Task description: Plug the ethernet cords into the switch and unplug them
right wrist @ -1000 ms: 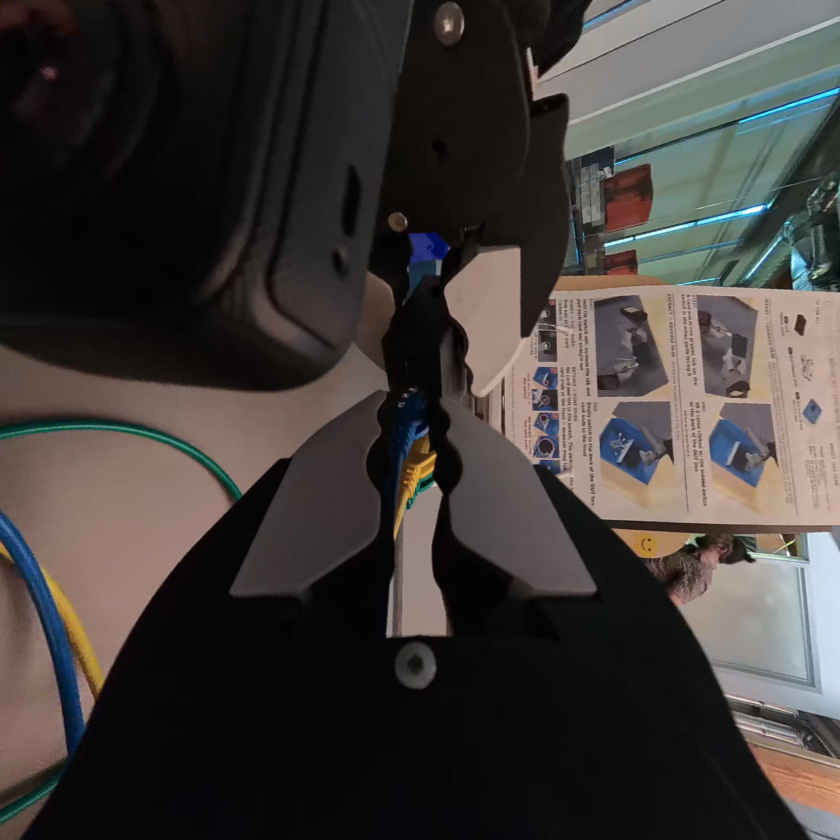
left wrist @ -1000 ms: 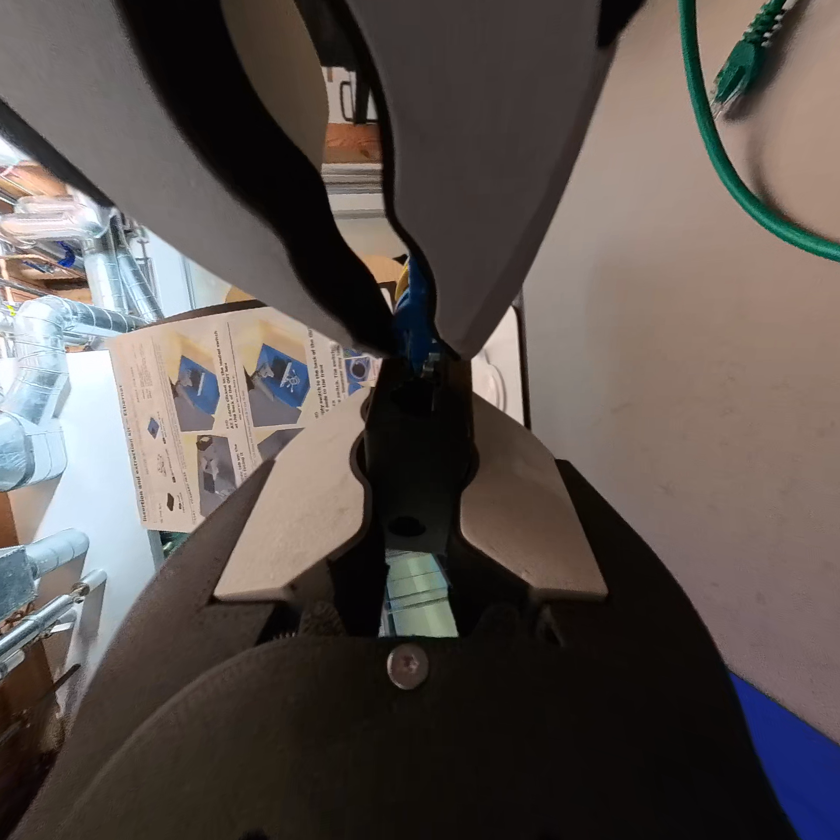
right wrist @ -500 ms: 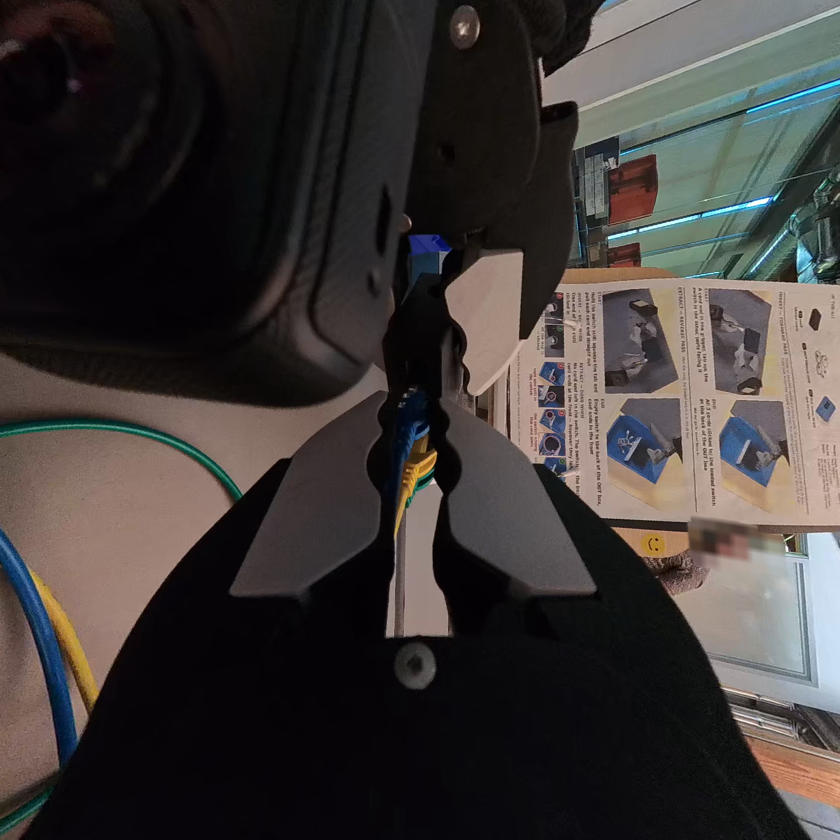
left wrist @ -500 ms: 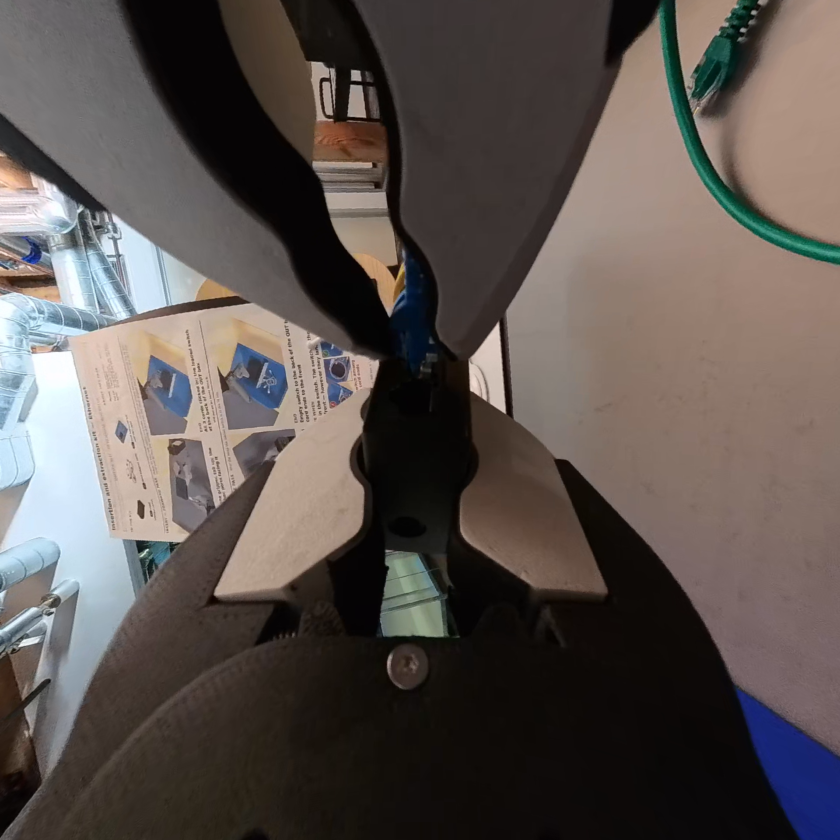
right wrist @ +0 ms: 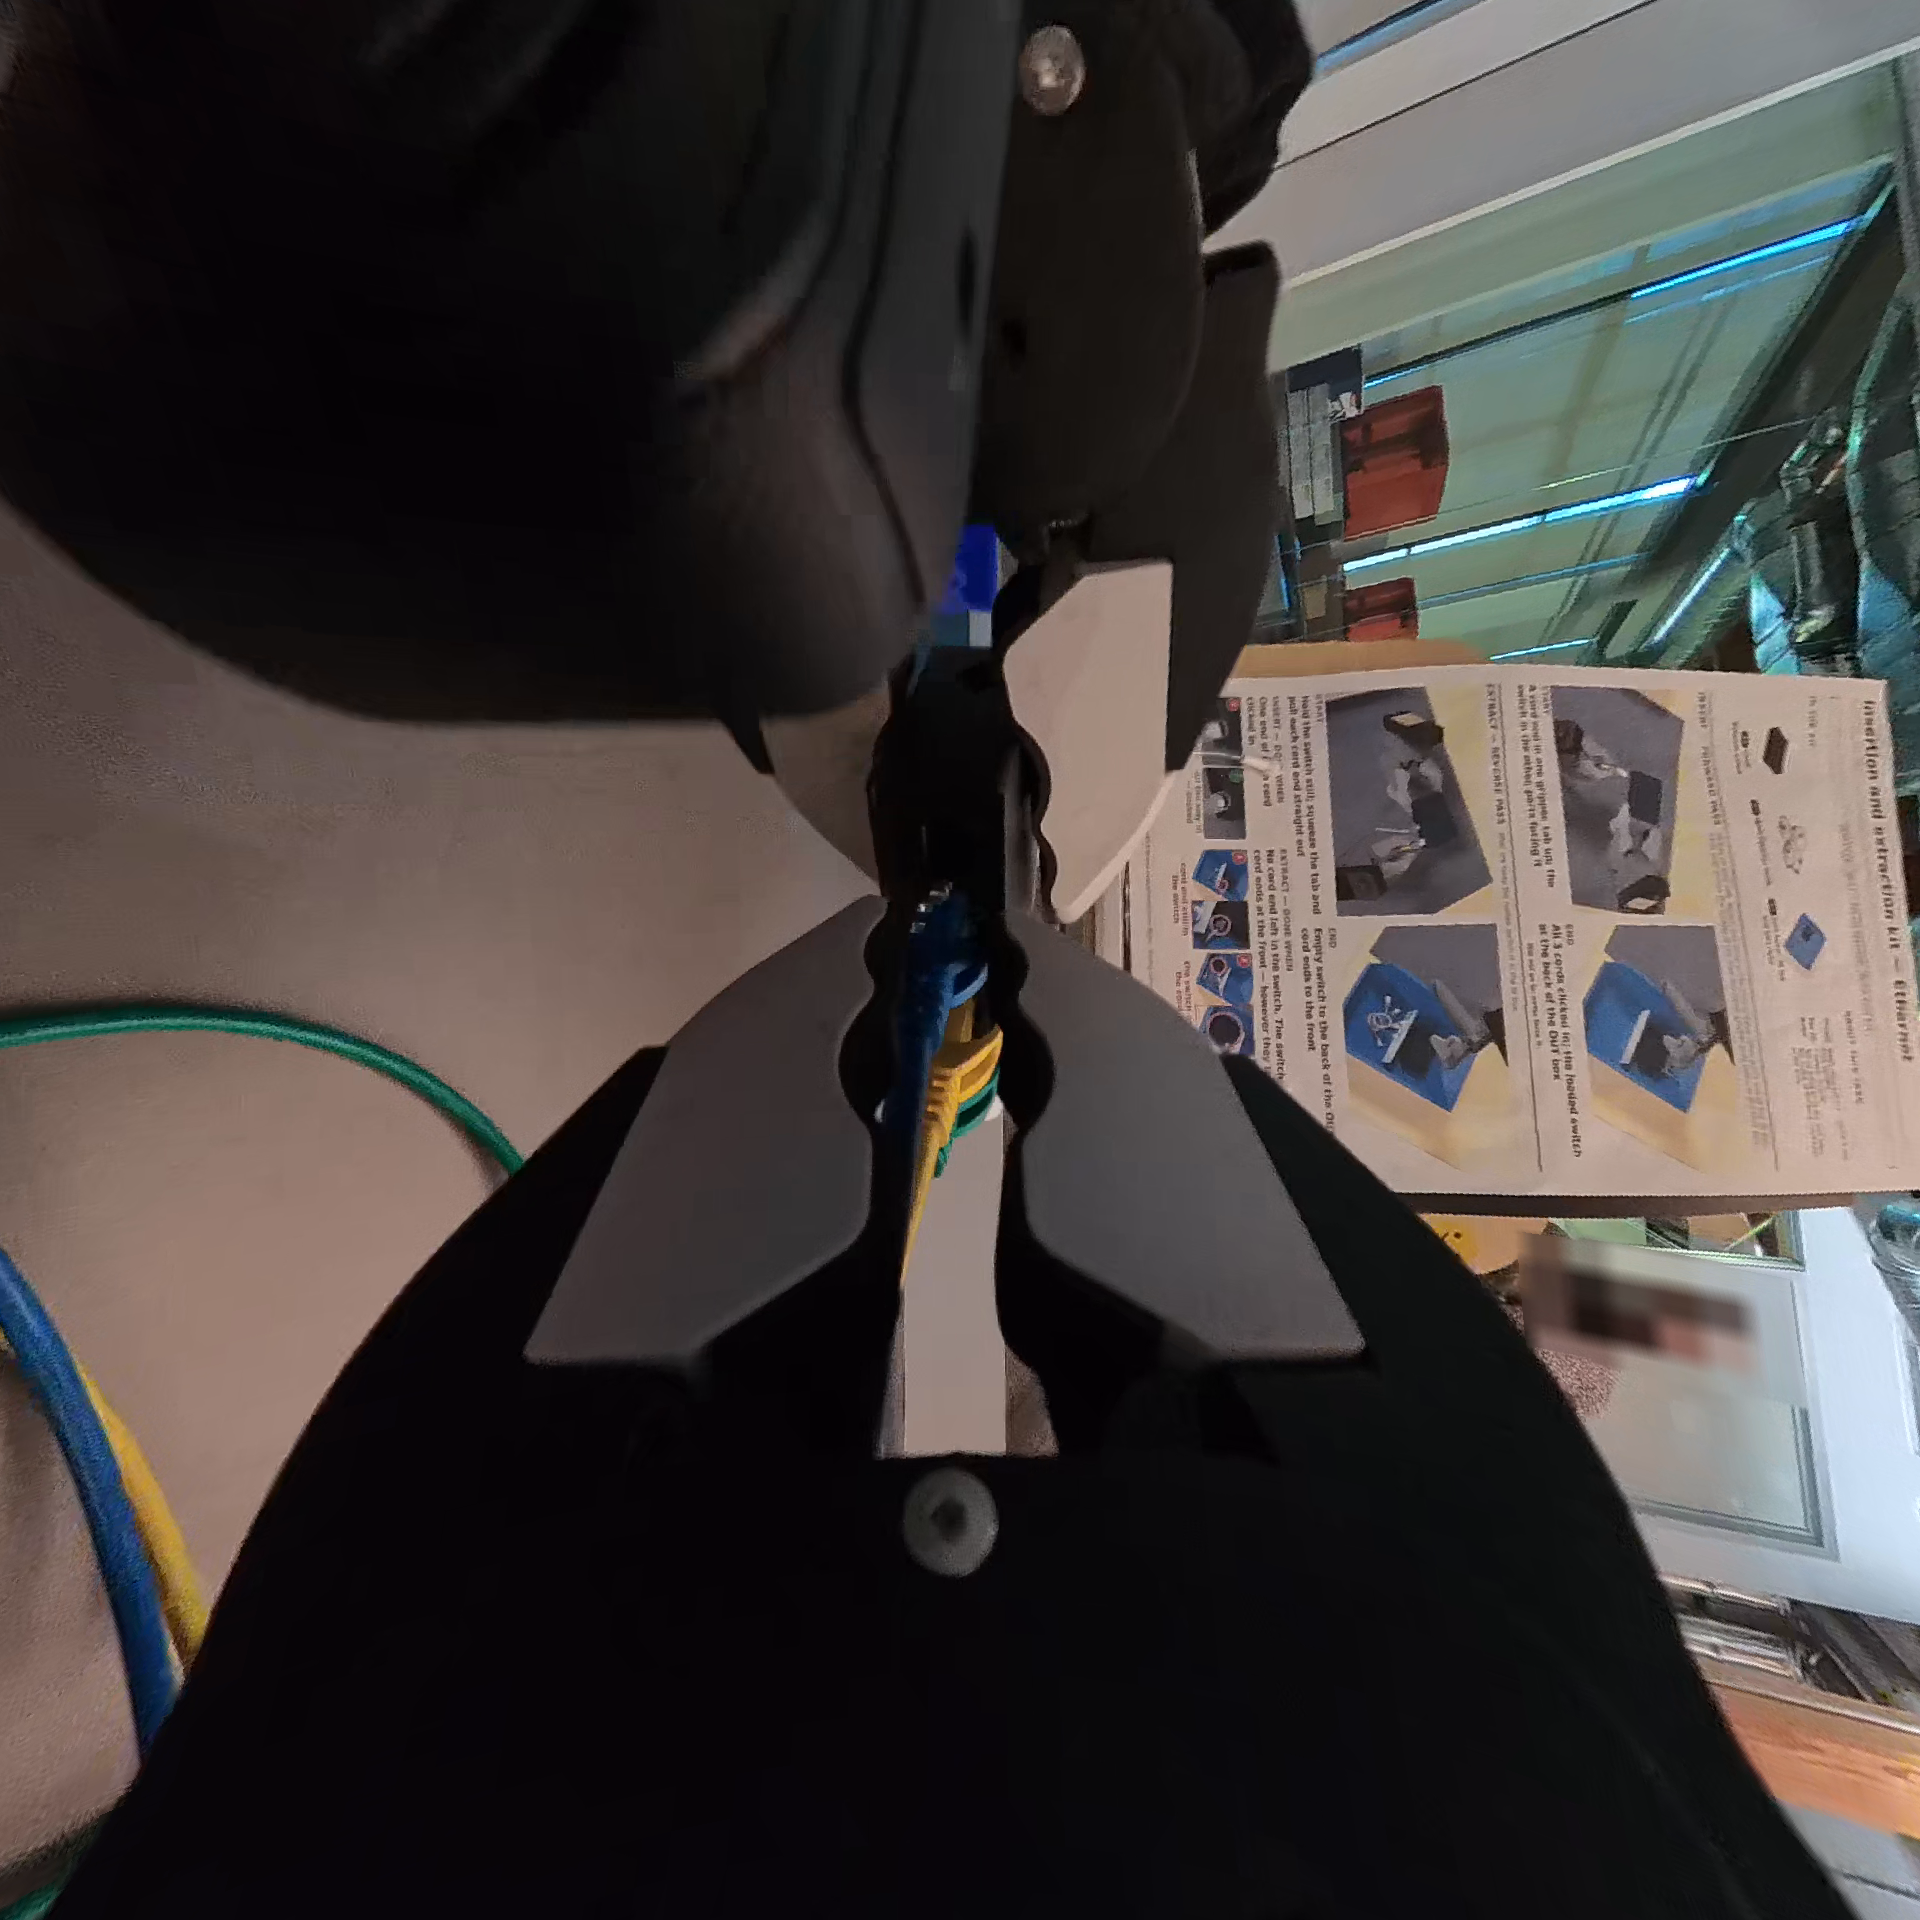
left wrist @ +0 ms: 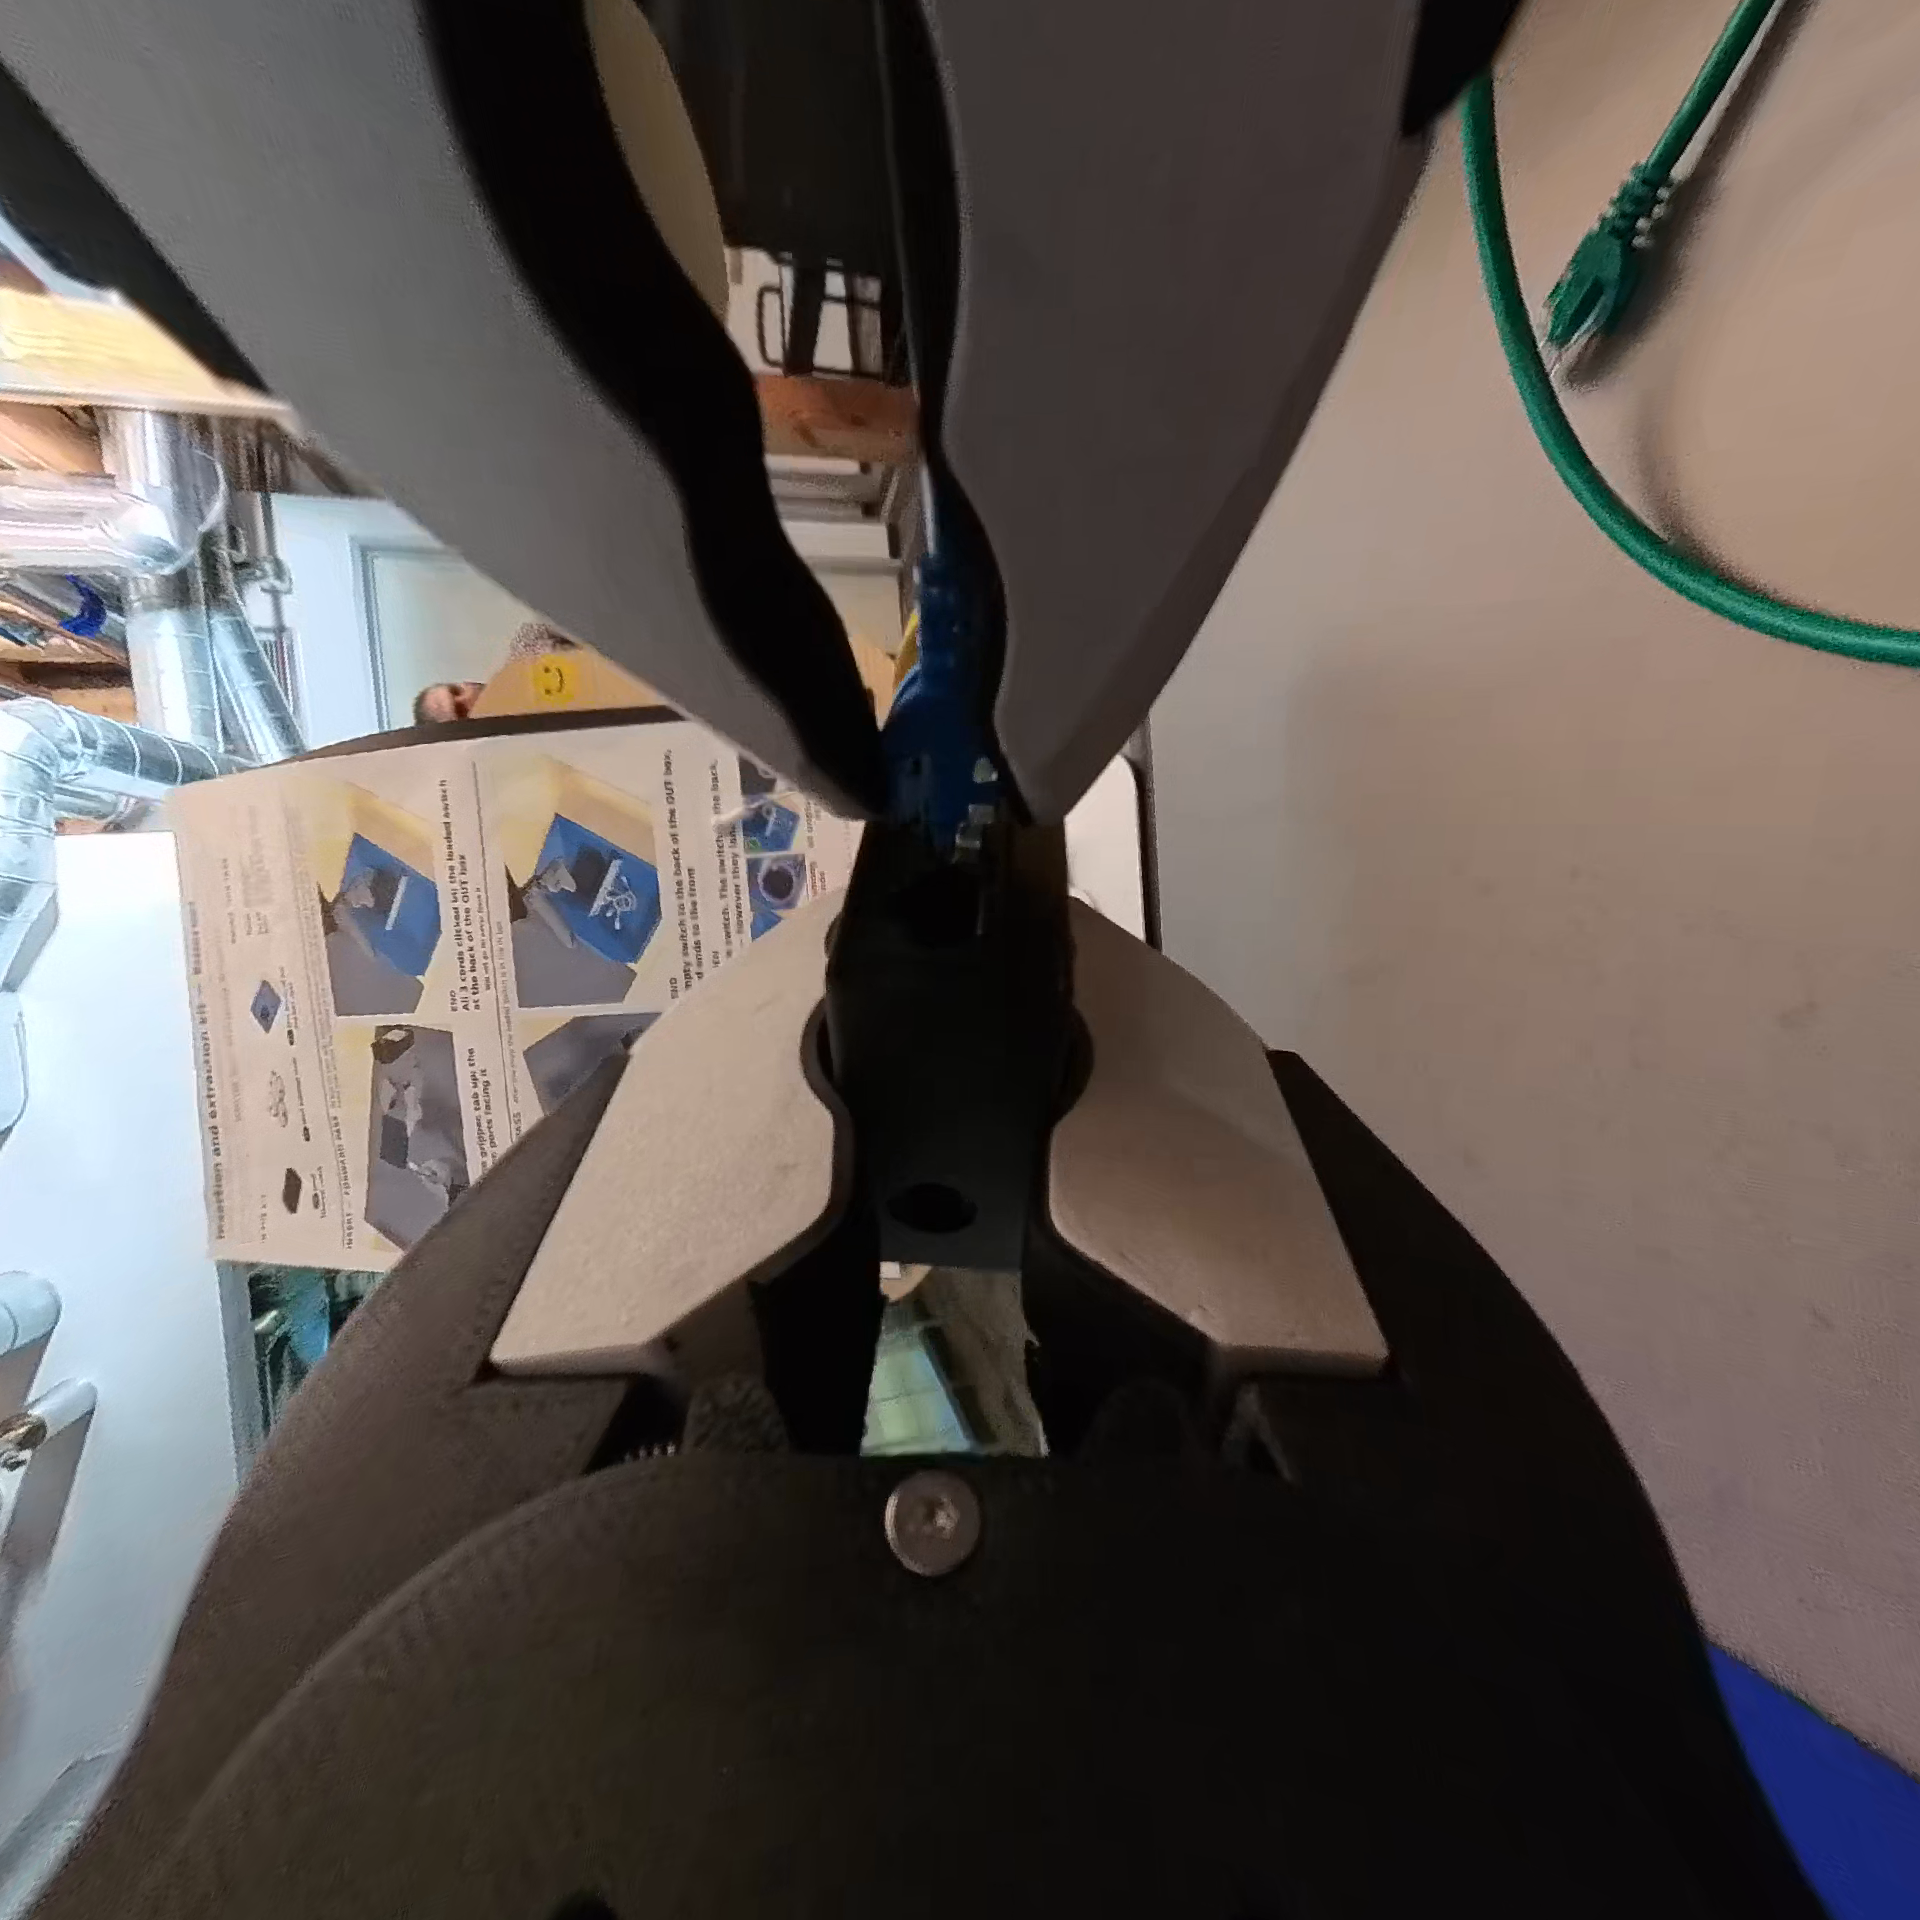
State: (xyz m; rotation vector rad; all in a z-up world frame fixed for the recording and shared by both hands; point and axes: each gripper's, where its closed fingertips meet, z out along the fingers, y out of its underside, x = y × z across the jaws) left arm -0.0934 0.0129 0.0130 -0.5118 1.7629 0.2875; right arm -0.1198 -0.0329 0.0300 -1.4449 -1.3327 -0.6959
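My left gripper [left wrist: 951, 997] clamps the switch [left wrist: 951, 1091]; my right gripper [right wrist: 940, 997] pinches the blue plug [right wrist: 935, 977]. I should push straight, keeping the switch steady.

Three ethernet cords show, one blue cord [right wrist: 928, 1023], one yellow cord [right wrist: 951, 1081] and one green cord [left wrist: 1527, 416], along with one black switch [left wrist: 951, 1049], two tools and one printed instruction sheet [right wrist: 1558, 935].
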